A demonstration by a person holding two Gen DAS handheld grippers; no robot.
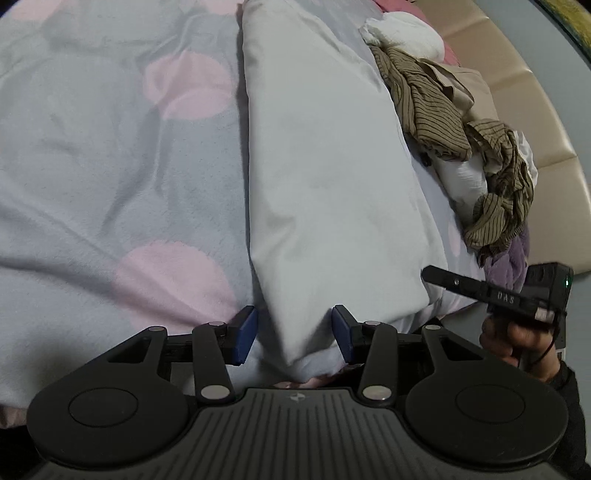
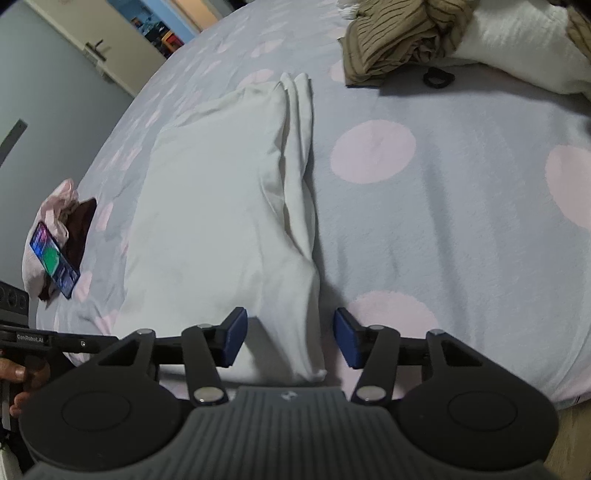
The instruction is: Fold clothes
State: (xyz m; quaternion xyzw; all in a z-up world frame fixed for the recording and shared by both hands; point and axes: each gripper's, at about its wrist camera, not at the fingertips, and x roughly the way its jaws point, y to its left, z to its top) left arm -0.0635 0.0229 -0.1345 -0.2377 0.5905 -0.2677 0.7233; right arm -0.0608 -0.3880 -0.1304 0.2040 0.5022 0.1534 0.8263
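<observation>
A pale white garment (image 1: 325, 177) lies folded lengthwise on the grey bedspread with pink dots (image 1: 110, 166). It also shows in the right wrist view (image 2: 229, 206). My left gripper (image 1: 294, 334) is open, with its blue pads on either side of the garment's near left corner. My right gripper (image 2: 289, 336) is open around the garment's near right corner. The right gripper also shows at the right edge of the left wrist view (image 1: 428, 274); its opening cannot be judged there.
A crumpled brown striped garment (image 1: 443, 122) and white pillows (image 1: 406, 33) lie at the bed's far side by a beige headboard (image 1: 524, 92). A phone (image 2: 54, 260) rests on pink and dark clothes (image 2: 55, 210) at the left. A black hair tie (image 2: 438, 78) lies on the bedspread (image 2: 443, 221).
</observation>
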